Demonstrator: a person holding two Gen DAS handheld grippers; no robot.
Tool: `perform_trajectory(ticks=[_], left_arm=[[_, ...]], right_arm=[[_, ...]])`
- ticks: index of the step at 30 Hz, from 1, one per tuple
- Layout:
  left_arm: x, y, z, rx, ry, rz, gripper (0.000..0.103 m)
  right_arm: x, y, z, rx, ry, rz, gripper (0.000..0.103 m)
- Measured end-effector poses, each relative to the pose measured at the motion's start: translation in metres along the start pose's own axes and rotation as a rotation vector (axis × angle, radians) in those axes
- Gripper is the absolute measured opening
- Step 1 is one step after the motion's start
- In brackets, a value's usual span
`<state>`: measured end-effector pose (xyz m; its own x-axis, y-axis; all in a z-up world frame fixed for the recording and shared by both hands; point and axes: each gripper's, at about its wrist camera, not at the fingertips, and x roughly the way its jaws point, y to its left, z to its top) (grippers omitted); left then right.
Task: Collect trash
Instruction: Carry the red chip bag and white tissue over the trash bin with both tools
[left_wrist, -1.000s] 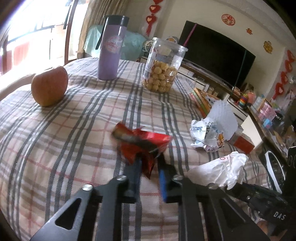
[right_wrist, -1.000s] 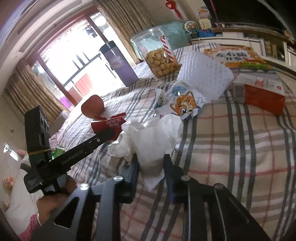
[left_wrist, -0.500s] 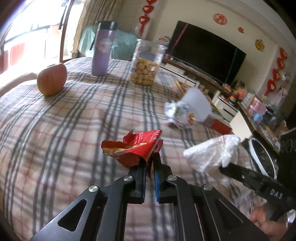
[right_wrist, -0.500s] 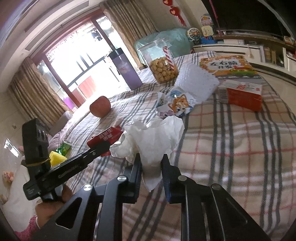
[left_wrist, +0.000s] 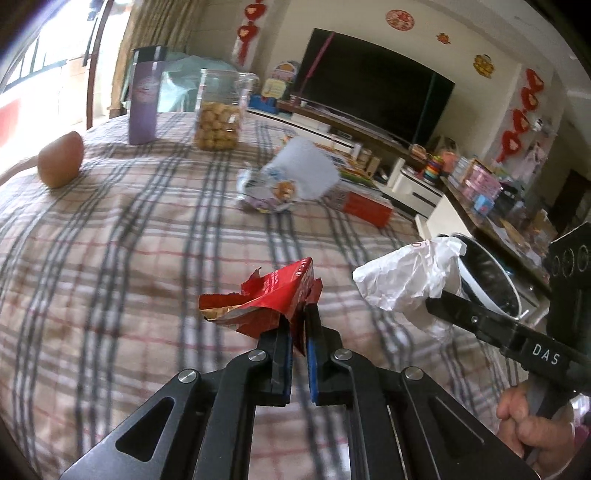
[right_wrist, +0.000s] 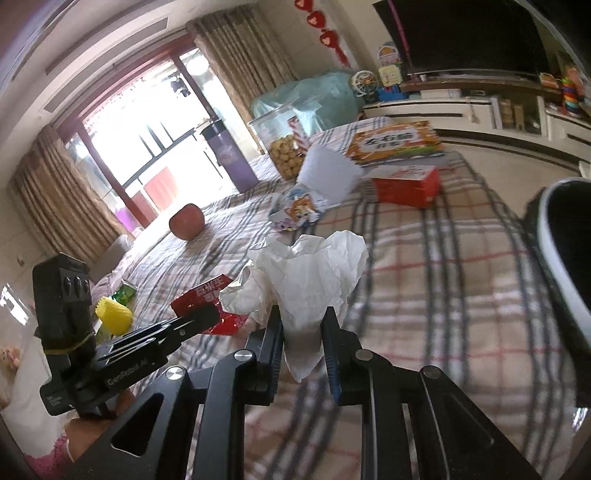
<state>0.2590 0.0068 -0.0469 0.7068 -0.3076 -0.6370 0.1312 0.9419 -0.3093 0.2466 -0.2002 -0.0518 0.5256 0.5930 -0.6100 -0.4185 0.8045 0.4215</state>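
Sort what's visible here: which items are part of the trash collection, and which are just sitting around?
Part of the job:
- red snack wrapper, held in the left claw
- crumpled white tissue, held in the right claw
- cartoon-print wrapper, on the plaid cloth
- bin at the table edge

Lying about:
- apple
- purple tumbler
- snack jar
- red box
- picture book

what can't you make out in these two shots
- Bin: right wrist view, cut by the frame edge; inside too dark.
- Red wrapper: right wrist view, partly behind white paper and left gripper.
- Cartoon wrapper: left wrist view, print blurred.
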Motion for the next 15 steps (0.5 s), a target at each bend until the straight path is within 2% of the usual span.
perform_trajectory(ticks=[15], left_arm=[[0.016, -0.058, -0.003, 0.085, 0.028, -0.096, 0.005]], right_arm=[[-0.055, -0.044, -0.010, 0.077, -0.075, -0.066, 0.020]])
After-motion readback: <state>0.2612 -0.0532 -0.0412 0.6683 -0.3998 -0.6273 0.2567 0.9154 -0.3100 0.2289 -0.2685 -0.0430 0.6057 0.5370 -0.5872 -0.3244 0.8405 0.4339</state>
